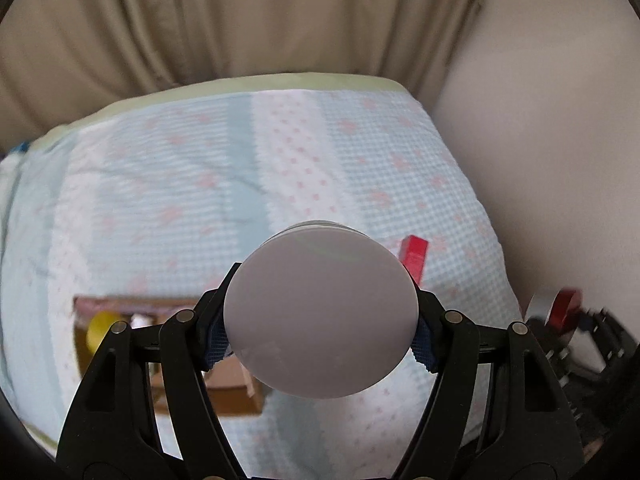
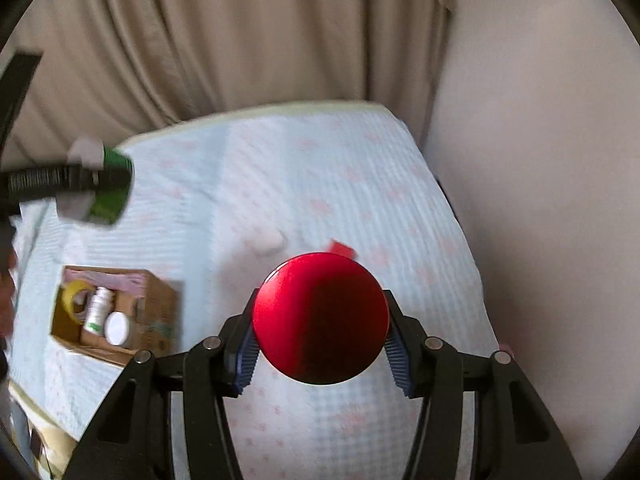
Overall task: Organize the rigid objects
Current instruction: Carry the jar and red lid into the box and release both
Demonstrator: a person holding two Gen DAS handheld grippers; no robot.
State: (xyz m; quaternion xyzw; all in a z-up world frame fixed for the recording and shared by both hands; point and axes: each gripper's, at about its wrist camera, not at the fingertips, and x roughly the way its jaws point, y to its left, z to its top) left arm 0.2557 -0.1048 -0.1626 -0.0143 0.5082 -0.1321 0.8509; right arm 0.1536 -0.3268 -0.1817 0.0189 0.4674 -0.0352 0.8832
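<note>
Left wrist view: the left gripper (image 1: 321, 322) has its two fingers squeezed on a round white lid (image 1: 320, 312) — the top of a bottle that fills the middle of the frame. Behind it, at the lower left, sits a brown cardboard box (image 1: 236, 394) on the blue checked blanket (image 1: 160, 184). A yellow tape roll (image 1: 98, 328) peeks out of the box. A small red block (image 1: 414, 254) lies on the blanket, just right of the lid.

In the right wrist view, the right gripper (image 2: 320, 342) is closed on a jar with a shiny red lid (image 2: 320, 318), low in the middle. The same box (image 2: 156, 312) is at the left — inside it are the yellow tape roll (image 2: 74, 294), a white bottle (image 2: 98, 308) and a white-capped jar (image 2: 117, 328). At the upper left, the other gripper carries a green and white bottle (image 2: 108, 192). A small white thing (image 2: 270, 242) lies on the blanket above the red lid, too blurry to name.
</note>
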